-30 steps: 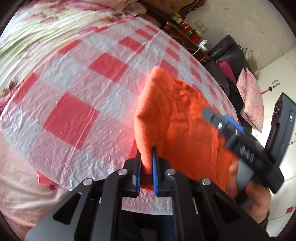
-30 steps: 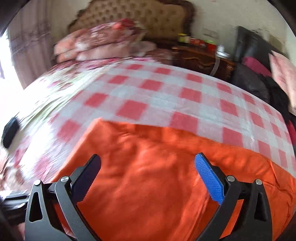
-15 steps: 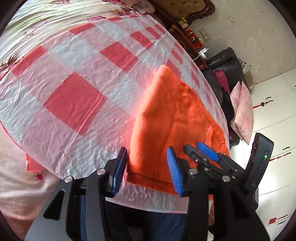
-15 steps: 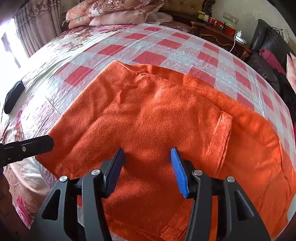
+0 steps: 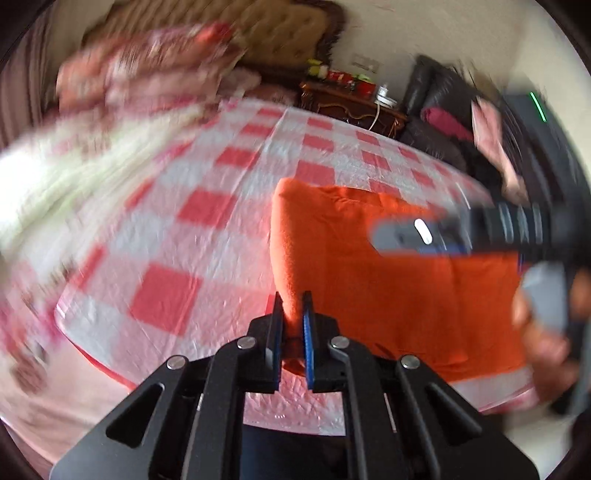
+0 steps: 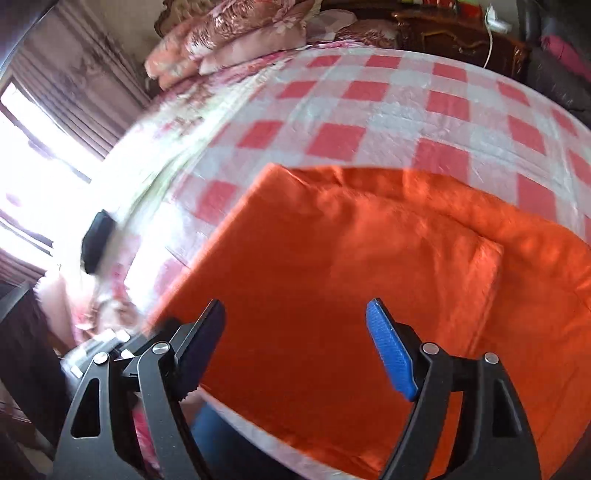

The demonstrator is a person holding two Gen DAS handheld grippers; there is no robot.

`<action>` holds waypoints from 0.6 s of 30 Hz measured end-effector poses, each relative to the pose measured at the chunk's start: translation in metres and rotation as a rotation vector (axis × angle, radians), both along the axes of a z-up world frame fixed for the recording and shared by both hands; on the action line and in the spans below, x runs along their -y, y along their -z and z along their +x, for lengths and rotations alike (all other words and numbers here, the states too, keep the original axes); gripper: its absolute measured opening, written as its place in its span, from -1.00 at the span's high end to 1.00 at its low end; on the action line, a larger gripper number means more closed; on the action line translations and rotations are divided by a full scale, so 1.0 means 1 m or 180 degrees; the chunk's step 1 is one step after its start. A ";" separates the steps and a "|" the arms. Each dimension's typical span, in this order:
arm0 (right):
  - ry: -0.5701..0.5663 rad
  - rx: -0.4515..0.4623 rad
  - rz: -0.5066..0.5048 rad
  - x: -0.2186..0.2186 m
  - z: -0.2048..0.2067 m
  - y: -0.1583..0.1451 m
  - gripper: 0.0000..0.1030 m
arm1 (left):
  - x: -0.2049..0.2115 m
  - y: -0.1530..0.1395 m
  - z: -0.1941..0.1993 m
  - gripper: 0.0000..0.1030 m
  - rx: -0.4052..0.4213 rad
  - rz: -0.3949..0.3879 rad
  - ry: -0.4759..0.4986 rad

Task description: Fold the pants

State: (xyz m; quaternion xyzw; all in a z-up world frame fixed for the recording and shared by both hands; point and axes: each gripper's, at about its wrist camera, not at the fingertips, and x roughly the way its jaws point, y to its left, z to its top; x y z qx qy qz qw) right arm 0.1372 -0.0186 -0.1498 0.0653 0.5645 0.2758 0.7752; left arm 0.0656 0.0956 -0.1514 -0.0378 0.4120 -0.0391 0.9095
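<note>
The left gripper (image 5: pixel 293 325) points steeply down, its jaws just closed tight on a fold of the orange pants (image 5: pixel 388 280). The right gripper (image 6: pixel 295 350) hovers with jaws reopened wide, gripping nothing.

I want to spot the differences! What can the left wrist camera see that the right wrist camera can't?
Only the left wrist view shows the left gripper, which has just closed and is pinching an edge of the orange pants, and the person's hand holding the other tool.

Only the right wrist view shows the bright window, a black object on the bed, and the right gripper, which has just been opening, with wide jaws over the pants.

Both show the pants, the checkered cover and the pillows.
</note>
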 end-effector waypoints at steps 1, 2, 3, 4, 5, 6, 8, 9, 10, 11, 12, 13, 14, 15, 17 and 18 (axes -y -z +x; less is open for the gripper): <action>-0.0045 -0.0042 0.0037 -0.004 0.005 -0.004 -0.48 | 0.022 -0.003 -0.005 0.84 0.0130 0.0374 0.0117; -0.0086 -0.0086 0.0056 -0.008 0.009 -0.006 -0.48 | 0.038 -0.005 -0.008 0.84 0.0228 0.0655 0.0196; -0.0133 -0.0153 0.0081 -0.013 0.014 -0.007 -0.48 | 0.056 -0.005 -0.013 0.84 0.0361 0.0996 0.0277; -0.0181 -0.0200 0.0096 -0.017 0.016 -0.008 -0.48 | 0.070 -0.004 -0.017 0.84 0.0453 0.1214 0.0353; -0.0251 -0.0240 0.0095 -0.022 0.019 -0.008 -0.48 | 0.082 -0.002 -0.020 0.84 0.0515 0.1373 0.0435; -0.0296 -0.0248 0.0071 -0.025 0.019 -0.008 -0.48 | 0.094 0.001 -0.023 0.84 0.0580 0.1557 0.0518; -0.0371 -0.0234 -0.0019 -0.031 0.021 -0.007 -0.48 | 0.110 0.007 -0.029 0.84 0.0668 0.1770 0.0662; -0.0437 -0.0253 -0.0058 -0.035 0.022 -0.004 -0.48 | 0.116 0.010 -0.032 0.84 0.0716 0.1871 0.0720; -0.0507 -0.0272 -0.0092 -0.039 0.022 0.000 -0.48 | 0.120 0.012 -0.035 0.84 0.0761 0.1941 0.0768; -0.0565 -0.0286 -0.0118 -0.040 0.023 0.005 -0.48 | 0.124 0.013 -0.038 0.84 0.0802 0.1980 0.0827; -0.0644 -0.0305 -0.0154 -0.044 0.022 0.013 -0.40 | 0.127 0.014 -0.040 0.84 0.0843 0.2000 0.0884; -0.0669 -0.0307 -0.0181 -0.045 0.023 0.020 0.16 | 0.130 0.015 -0.040 0.84 0.0882 0.2010 0.0939; -0.0584 -0.0285 -0.0275 -0.041 0.025 0.026 0.83 | 0.129 0.016 -0.040 0.84 0.0871 0.1972 0.0946; -0.0475 -0.0301 -0.0251 -0.034 0.028 0.030 0.87 | 0.125 0.017 -0.039 0.84 0.0842 0.1901 0.0903; -0.0385 -0.0329 -0.0105 -0.025 0.030 0.033 0.87 | 0.112 0.020 -0.036 0.60 0.0836 0.1780 0.0760; -0.0334 -0.0327 -0.0096 -0.022 0.029 0.033 0.87 | 0.107 0.020 -0.035 0.41 0.0829 0.1718 0.0712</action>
